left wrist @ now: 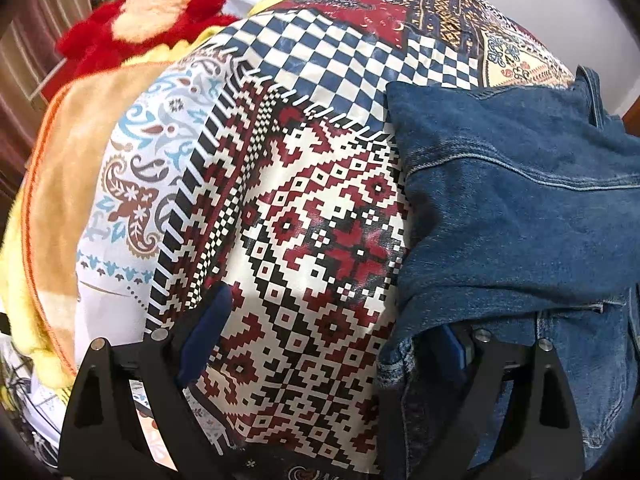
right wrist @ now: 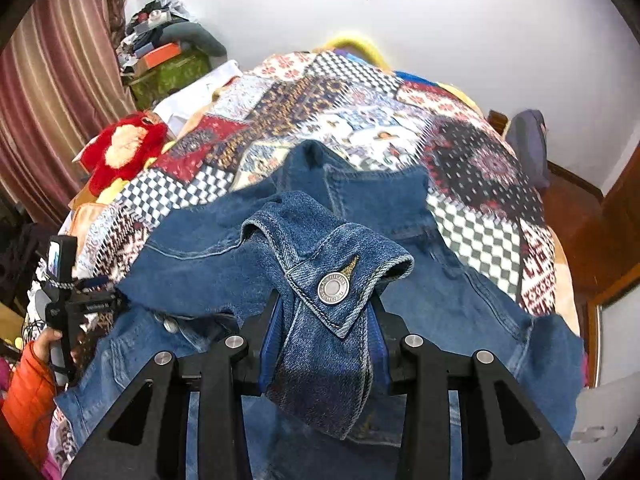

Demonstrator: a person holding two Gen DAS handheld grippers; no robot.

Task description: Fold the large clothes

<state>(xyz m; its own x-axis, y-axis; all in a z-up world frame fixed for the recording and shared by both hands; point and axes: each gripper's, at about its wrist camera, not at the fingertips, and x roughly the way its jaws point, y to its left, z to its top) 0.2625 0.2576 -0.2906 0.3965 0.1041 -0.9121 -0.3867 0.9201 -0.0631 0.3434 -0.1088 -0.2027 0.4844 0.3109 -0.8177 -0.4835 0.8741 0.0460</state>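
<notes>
One illegibly embossed jacket button [right wrist: 333,289]

Lying rumpled on the patchwork bedspread [right wrist: 472,168]: blue denim jacket [right wrist: 460,296], sleeve cuff [right wrist: 332,280] with metal snap button [right wrist: 333,289] rising above the body.

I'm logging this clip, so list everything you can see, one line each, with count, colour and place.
jacket: one, blue denim, spread on the quilt, cuff lifted
cuff: one, blue denim with a metal button, in the right hand-held gripper
quilt: one, patchwork of red, navy and cream, covering the bed
plush: one, red and cream, left edge of the bed
blanket: one, yellow and tan, under the quilt's left side
curtain: one, maroon striped, left wall
left hand-held gripper: black, open, right finger under the jacket's edge
right hand-held gripper: black, shut on the cuff
</notes>
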